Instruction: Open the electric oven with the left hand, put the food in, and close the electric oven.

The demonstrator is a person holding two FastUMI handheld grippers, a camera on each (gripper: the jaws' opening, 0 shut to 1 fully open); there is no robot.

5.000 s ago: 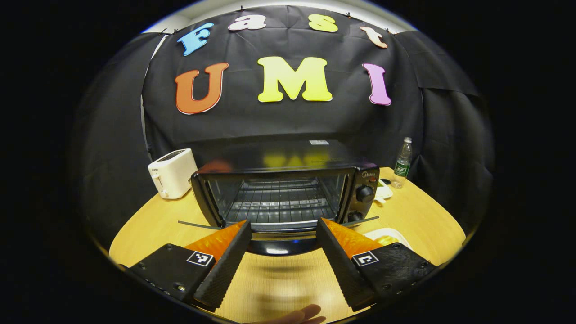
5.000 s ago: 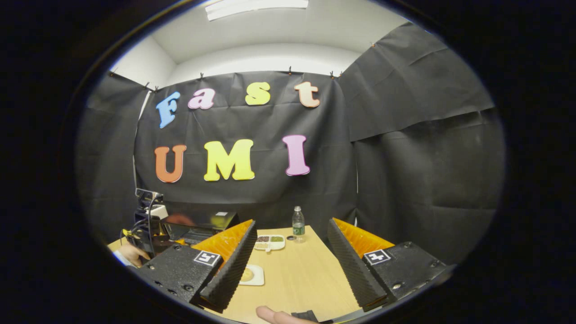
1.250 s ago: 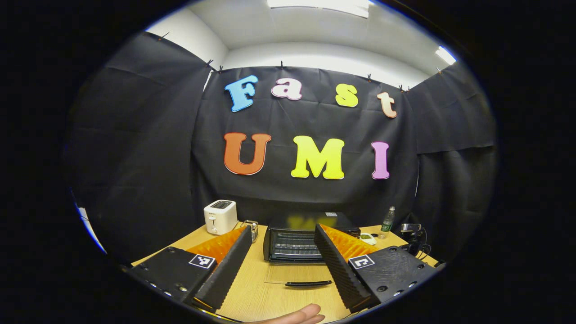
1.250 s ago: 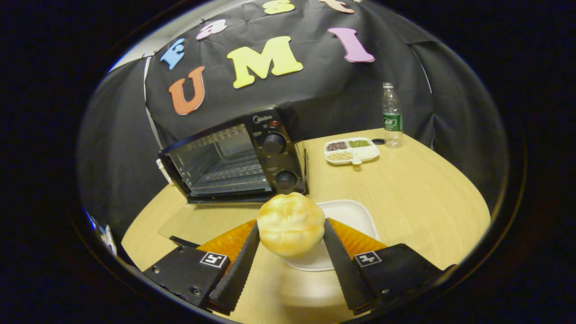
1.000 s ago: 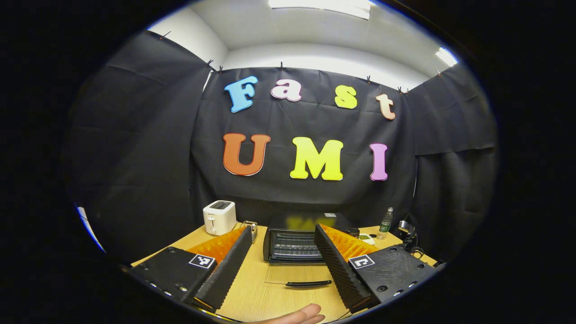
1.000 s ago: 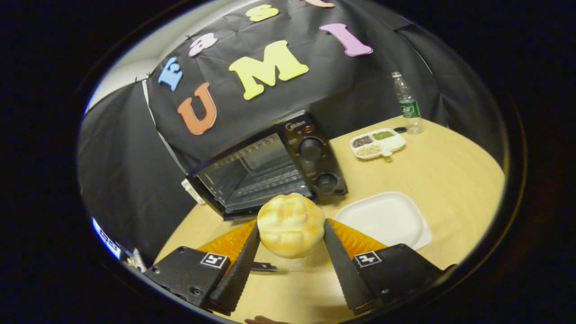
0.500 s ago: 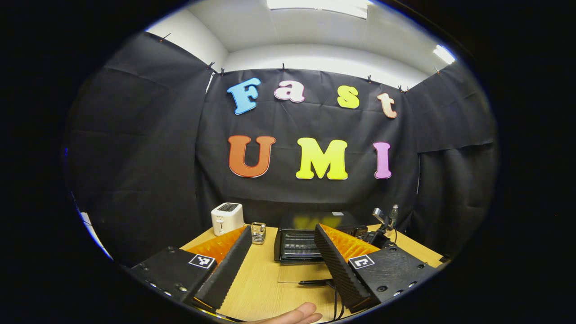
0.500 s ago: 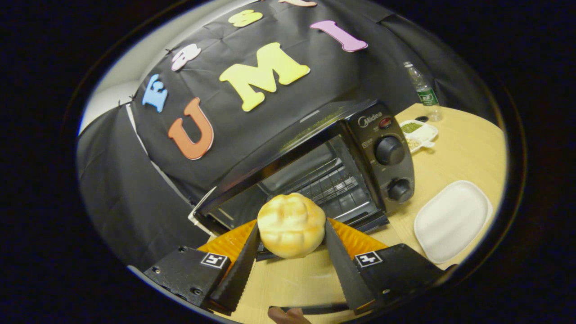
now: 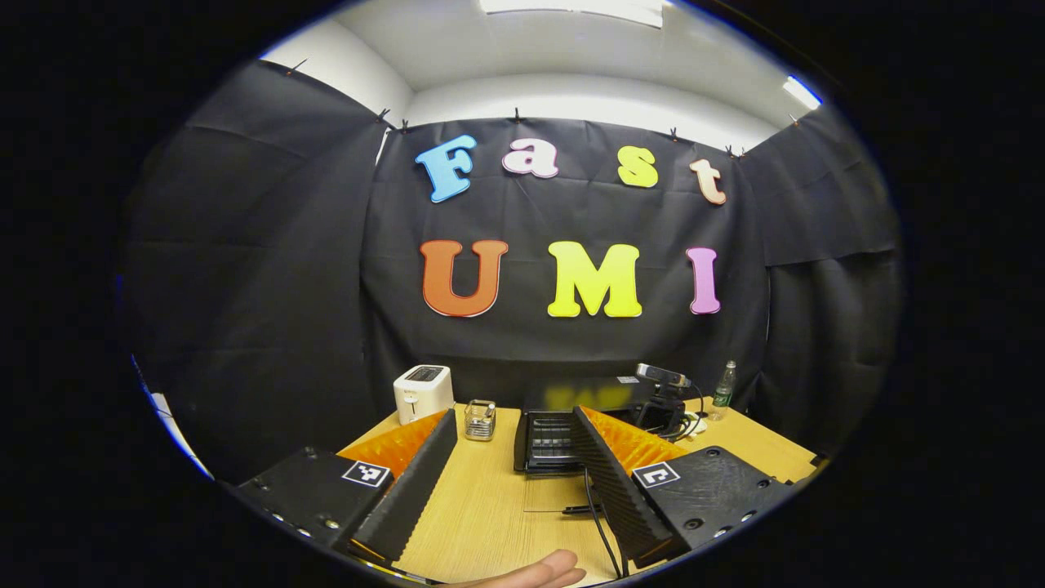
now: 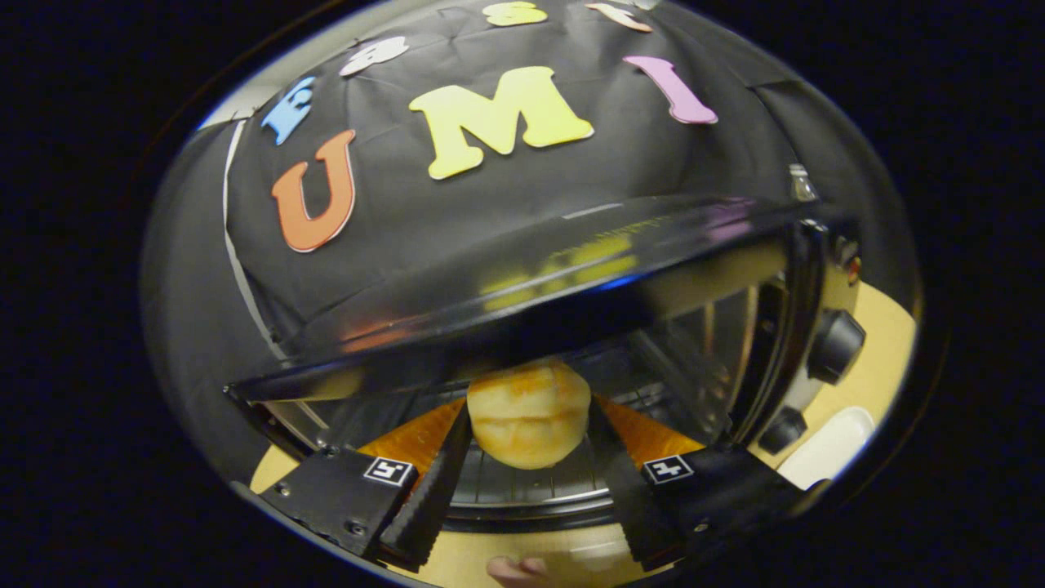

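The black electric oven [image 10: 522, 269] stands with its door down, and its wire rack [image 10: 522, 483] shows in the mouth. My right gripper [image 10: 528, 416] is shut on a golden bread bun [image 10: 529, 408], held at the oven's opening just above the rack's front. From the left gripper view the oven [image 9: 545, 437] is small and farther off, its door handle [image 9: 581, 509] lying out on the wooden table [image 9: 490, 506]. My left gripper [image 9: 513, 416] hangs open and holds nothing, well back from the oven. The right gripper's body [image 9: 663, 400] sits at the oven's right front.
A white toaster [image 9: 423, 392] and a small glass [image 9: 479, 419] stand left of the oven. A water bottle [image 9: 722, 390] is at the back right. A white plate [image 10: 829, 447] lies right of the oven, below its two knobs [image 10: 833, 347]. A cable [image 9: 600, 527] trails over the table.
My right gripper has carried the bun from above the table up to the oven's mouth. In the left gripper view the oven has shifted right and the right gripper now stands at it.
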